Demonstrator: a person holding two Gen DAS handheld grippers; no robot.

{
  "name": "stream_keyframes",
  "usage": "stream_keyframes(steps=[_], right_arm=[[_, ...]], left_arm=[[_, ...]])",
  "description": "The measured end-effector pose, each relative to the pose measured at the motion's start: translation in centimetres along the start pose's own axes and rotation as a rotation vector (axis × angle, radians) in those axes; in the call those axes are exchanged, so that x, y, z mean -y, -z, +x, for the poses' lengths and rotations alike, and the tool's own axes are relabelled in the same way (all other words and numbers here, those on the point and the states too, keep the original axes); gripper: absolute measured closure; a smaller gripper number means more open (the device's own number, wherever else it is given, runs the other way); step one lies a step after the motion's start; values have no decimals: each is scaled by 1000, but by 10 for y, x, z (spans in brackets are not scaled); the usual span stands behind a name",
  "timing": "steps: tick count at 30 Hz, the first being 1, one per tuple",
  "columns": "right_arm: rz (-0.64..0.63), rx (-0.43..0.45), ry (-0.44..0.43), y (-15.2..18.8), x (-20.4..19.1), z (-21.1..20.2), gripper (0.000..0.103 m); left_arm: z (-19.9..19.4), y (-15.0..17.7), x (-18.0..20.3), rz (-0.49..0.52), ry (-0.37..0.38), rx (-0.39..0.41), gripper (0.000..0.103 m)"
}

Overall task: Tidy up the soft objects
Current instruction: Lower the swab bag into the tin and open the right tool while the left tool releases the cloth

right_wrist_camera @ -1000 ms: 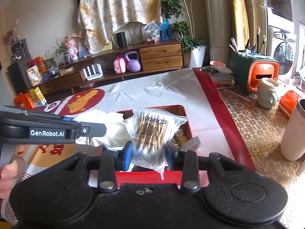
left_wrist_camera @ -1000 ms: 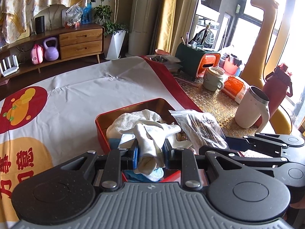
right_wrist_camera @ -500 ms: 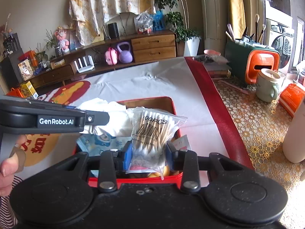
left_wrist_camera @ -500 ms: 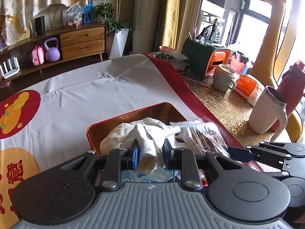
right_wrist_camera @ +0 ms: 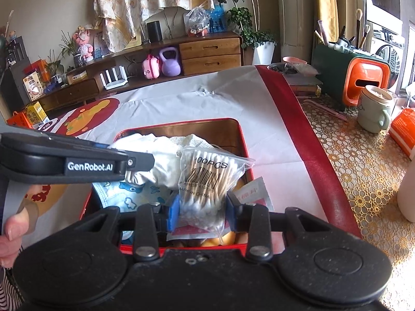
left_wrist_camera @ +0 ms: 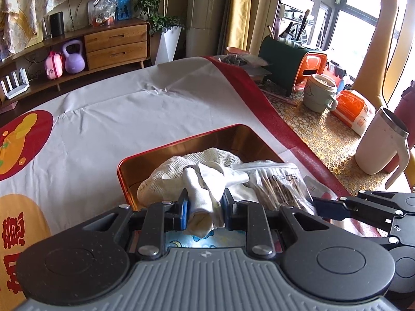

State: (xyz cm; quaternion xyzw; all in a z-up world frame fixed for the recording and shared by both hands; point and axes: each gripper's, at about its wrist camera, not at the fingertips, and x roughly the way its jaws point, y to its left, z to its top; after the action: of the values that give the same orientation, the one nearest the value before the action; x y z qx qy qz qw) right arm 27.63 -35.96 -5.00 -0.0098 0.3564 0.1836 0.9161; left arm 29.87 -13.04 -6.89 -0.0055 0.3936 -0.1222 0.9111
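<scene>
A red tin box (left_wrist_camera: 181,142) (right_wrist_camera: 181,125) sits on the white tablecloth, holding soft items. My left gripper (left_wrist_camera: 203,207) is shut on a white cloth (left_wrist_camera: 207,184) over the box's near-left part; a white mesh cloth (left_wrist_camera: 181,165) lies behind it. My right gripper (right_wrist_camera: 201,211) is shut on a clear bag of cotton swabs (right_wrist_camera: 205,178) (left_wrist_camera: 277,184) over the box's near-right part. A blue patterned face mask (right_wrist_camera: 127,194) lies in the box under the left gripper (right_wrist_camera: 77,162).
A white mug (left_wrist_camera: 381,142), a green cup (left_wrist_camera: 319,93), an orange packet (left_wrist_camera: 352,106) and a green-orange organiser (left_wrist_camera: 293,64) stand on the patterned table to the right. A wooden sideboard (right_wrist_camera: 207,51) lies beyond the table.
Both grippers have come lower and nearer the box with their loads still held. The blue mask now shows under the left gripper.
</scene>
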Motion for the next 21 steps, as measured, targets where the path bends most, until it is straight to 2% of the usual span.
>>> stream_keyframes(steps=[12,18,21], right_arm=[[-28,2,24,2,-7,-2,62],[-30,7,24,2,-7,-5,54],[-28,10,23,3,-6,-9,51]], left_arm=[[10,10,-9,-38,15,-39,78],[5,12,-7,-22,10,-39,74],[2,13,-6,-24,17,-35,69]])
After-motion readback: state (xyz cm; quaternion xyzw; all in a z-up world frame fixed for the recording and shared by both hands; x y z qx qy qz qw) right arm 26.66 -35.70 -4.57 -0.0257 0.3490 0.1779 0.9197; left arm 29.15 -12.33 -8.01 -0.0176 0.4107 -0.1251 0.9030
